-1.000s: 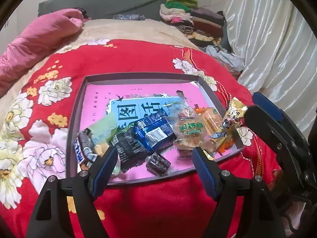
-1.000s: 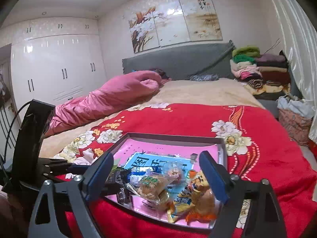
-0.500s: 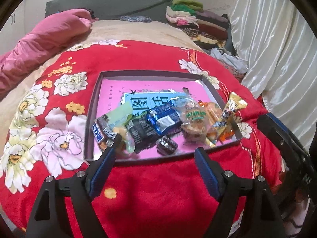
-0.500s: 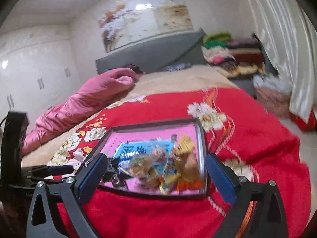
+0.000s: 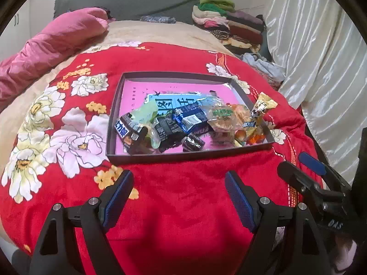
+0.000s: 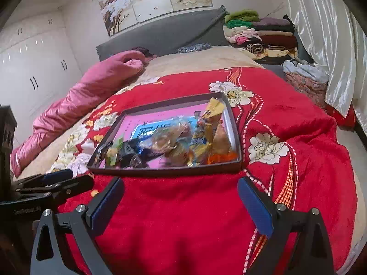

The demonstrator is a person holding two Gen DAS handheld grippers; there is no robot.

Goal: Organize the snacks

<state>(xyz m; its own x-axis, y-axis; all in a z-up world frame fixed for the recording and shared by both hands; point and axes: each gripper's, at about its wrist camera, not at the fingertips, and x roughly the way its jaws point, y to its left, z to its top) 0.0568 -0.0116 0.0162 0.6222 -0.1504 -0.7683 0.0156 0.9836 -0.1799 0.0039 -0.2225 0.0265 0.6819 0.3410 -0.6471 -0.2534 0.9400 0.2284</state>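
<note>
Snacks sit heaped in the shallow dark-grey cardboard tray with a pink printed liner, which rests on the red floral blanket over the bed. Far half of the tray is bare liner; wrappers crowd the near edge.

Left tongs: apart, nothing between the pads, hovering over blanket short of the tray's near wall. Right tongs: also spread wide, empty, likewise short of the tray.

Risks, as judged from this layout:
- The tall gold-and-blue foil snack packet leans on the right wall, its top past the rim. A nudge could tip it onto the blanket.
- The clear-wrapped pastry with a green label overlaps neighbours; closing on it may drag two items (or crush the contents).
- The tray sits on soft bedding, so downward pressure near an edge could tilt it and slide the pile.
- The two tongs stand near each other; reaching for the same cluster risks a collision.
</note>
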